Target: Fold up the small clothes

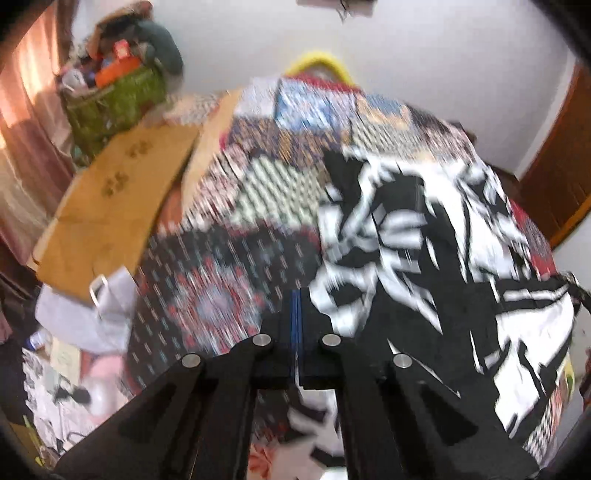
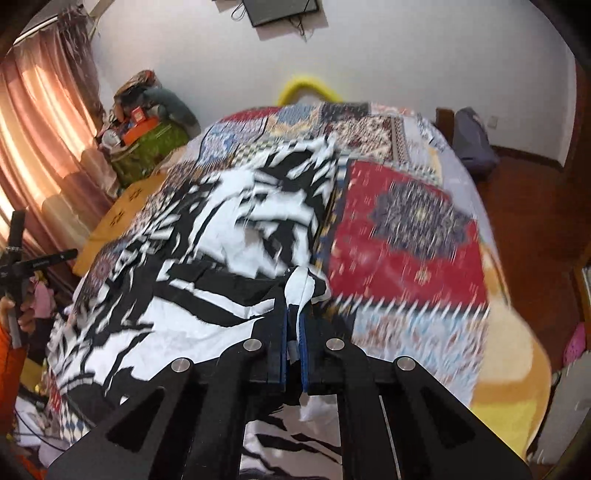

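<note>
With both grippers' fingers pinched on the black-and-white garment (image 2: 221,236), right gripper (image 2: 294,321) visibly holding a hem, left gripper (image 1: 297,317) holding little if anything, cloth ahead on the bed (image 2: 406,236), uneven lift risks slip.

One black-and-white patterned garment (image 2: 229,229) lies on one patchwork bedspread (image 2: 406,236). Two grippers are in view: the left gripper (image 1: 296,314) and the right gripper (image 2: 294,325), each with two fingers. On the far left stands one green bag (image 2: 147,151) heaped with odds and ends, with one pink curtain (image 2: 40,147) beside it. One yellow curved thing (image 2: 306,86) shows at the far edge of the bed. One dark screen (image 2: 280,11) hangs on the far wall.
</note>
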Demonstrator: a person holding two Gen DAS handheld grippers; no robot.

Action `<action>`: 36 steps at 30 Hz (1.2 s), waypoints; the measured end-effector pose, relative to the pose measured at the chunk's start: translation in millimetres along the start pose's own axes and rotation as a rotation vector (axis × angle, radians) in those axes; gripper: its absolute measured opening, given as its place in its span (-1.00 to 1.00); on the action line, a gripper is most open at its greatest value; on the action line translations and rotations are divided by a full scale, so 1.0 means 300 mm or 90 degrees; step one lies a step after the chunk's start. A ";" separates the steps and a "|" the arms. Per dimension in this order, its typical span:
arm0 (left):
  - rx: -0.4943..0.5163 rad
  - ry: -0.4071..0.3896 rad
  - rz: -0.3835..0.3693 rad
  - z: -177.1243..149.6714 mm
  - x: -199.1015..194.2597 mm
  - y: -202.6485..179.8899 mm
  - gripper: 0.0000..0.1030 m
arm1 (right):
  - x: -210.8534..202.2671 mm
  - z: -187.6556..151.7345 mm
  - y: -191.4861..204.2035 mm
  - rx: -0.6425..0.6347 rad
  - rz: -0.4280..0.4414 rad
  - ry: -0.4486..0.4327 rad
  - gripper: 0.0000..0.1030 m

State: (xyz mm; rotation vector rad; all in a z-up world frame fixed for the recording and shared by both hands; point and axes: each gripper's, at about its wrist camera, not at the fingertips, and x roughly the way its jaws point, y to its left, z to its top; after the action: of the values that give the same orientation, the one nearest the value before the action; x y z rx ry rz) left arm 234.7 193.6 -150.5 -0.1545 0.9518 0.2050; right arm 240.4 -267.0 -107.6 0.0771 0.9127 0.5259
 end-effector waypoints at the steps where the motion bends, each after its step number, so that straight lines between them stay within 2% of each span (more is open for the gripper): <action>1: -0.004 -0.003 0.008 0.024 0.014 0.009 -1.00 | 0.008 0.012 -0.011 0.003 -0.008 -0.005 -0.91; 2: -0.011 0.004 0.010 0.042 0.034 0.018 -1.00 | 0.021 0.022 -0.022 0.008 -0.014 -0.006 -0.91; 4: -0.029 0.041 -0.019 0.053 0.086 0.049 -1.00 | 0.054 0.028 -0.044 0.018 -0.027 0.005 -0.91; 7: -0.023 0.084 -0.042 0.002 0.130 0.052 -0.92 | 0.115 0.001 -0.075 0.024 -0.032 0.042 -0.90; 10: 0.007 0.117 -0.053 -0.097 0.135 0.018 -0.27 | 0.134 -0.046 -0.097 0.036 -0.025 0.069 -0.85; 11: 0.013 0.124 -0.055 -0.124 0.136 0.006 0.05 | 0.132 -0.060 -0.102 0.039 -0.022 0.076 -0.85; 12: 0.021 0.131 -0.054 -0.158 0.134 -0.003 0.16 | 0.132 -0.074 -0.105 0.042 -0.021 0.083 -0.85; 13: 0.027 0.138 -0.056 -0.186 0.132 -0.011 0.17 | 0.129 -0.081 -0.106 0.042 -0.021 0.087 -0.85; 17: 0.020 0.190 -0.096 -0.278 0.133 -0.029 0.31 | 0.109 -0.119 -0.097 0.037 -0.012 0.100 -0.60; 21: 0.005 0.218 -0.118 -0.354 0.145 -0.035 0.34 | 0.112 -0.143 -0.088 0.028 -0.009 0.108 -0.60; 23: -0.023 0.212 -0.132 -0.369 0.145 -0.022 0.33 | 0.123 -0.154 -0.083 0.028 -0.007 0.110 -0.60; 25: -0.046 0.207 -0.137 -0.374 0.143 -0.010 0.03 | 0.135 -0.158 -0.076 0.026 -0.007 0.112 -0.60; 26: -0.045 0.208 -0.136 -0.372 0.141 -0.012 -0.34 | 0.135 -0.157 -0.069 0.026 -0.007 0.107 -0.69; 27: -0.043 0.209 -0.131 -0.367 0.140 -0.015 -0.87 | 0.133 -0.154 -0.063 0.023 -0.004 0.103 -0.87; 28: -0.040 0.212 -0.120 -0.358 0.138 -0.018 -0.94 | 0.129 -0.150 -0.054 0.020 -0.002 0.099 -0.87; 30: -0.034 0.201 -0.092 -0.329 0.128 -0.012 -0.94 | 0.109 -0.133 -0.039 0.015 0.005 0.082 -0.90; 33: -0.015 0.146 -0.043 -0.253 0.101 -0.014 -0.95 | 0.068 -0.098 -0.021 0.006 0.003 0.046 -0.92; 36: -0.020 0.103 -0.026 -0.161 0.089 -0.002 -0.95 | 0.037 -0.054 -0.027 0.012 -0.001 0.012 -0.93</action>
State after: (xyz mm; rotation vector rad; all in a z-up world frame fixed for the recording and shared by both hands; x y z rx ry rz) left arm 211.8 185.0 -200.0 -0.2225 1.1057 0.1713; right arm 236.7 -271.5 -128.1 0.0884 0.9364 0.5177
